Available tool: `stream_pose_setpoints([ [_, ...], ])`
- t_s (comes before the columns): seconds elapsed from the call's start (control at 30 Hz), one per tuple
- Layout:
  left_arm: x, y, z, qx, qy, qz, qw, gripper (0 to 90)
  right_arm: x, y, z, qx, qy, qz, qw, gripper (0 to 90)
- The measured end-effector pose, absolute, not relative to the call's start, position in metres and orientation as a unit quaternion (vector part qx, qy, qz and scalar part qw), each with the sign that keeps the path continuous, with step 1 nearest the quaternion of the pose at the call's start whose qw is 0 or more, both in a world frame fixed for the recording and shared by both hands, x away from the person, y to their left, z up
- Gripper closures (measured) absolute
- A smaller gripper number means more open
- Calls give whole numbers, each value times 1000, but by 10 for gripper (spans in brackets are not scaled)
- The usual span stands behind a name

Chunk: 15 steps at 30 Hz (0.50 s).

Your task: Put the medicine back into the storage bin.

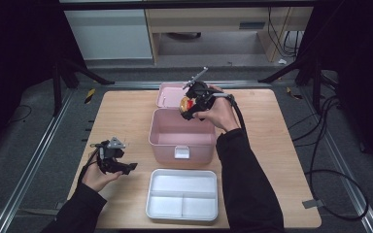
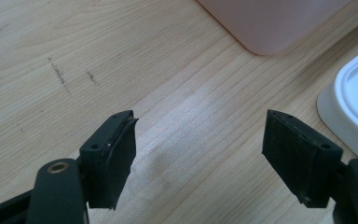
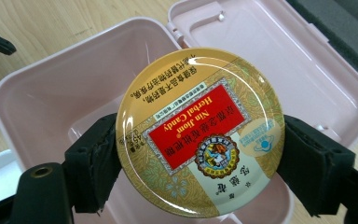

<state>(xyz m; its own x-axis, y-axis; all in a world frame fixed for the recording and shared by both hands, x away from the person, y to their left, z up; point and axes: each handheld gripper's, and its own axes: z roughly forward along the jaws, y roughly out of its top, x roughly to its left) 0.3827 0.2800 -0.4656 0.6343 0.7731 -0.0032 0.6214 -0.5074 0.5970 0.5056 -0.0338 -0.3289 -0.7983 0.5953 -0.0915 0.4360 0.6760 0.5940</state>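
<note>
Right gripper view: the right hand-held gripper (image 3: 200, 154) pinches a round herbal candy tin (image 3: 200, 133) by its rim, one jaw on each side, lid face toward the camera. The tin hangs directly over the open pink storage box (image 3: 51, 102), whose hinged lid (image 3: 279, 56) lies folded back behind it; judging by this, the tin is held flat and centred so it can be lowered into the box without catching a wall. The box interior looks empty below it. High view: the same gripper (image 1: 193, 103) sits above the rear edge of the box (image 1: 182, 141), which stands mid-desk (image 1: 126, 111) with its latch facing the person. A white divided tray (image 1: 182, 200) lies just in front of the box, apart from it. The left hand-held gripper (image 1: 121, 167) rests near the desk's left side, well apart from the box. Left gripper view: its jaws are spread wide over bare wood, holding nothing, probably parked out of the way.
</note>
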Motion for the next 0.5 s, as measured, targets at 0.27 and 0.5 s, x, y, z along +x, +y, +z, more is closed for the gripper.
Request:
stream_pose_setpoints([
  [0.27,383,280,-466,859,406,132,284,255,517,-7,-346,268,921,257,120,206],
  [0.5,383,280,-466,859,405,132,284,255,520,14,-364,252,932,240,103,206],
])
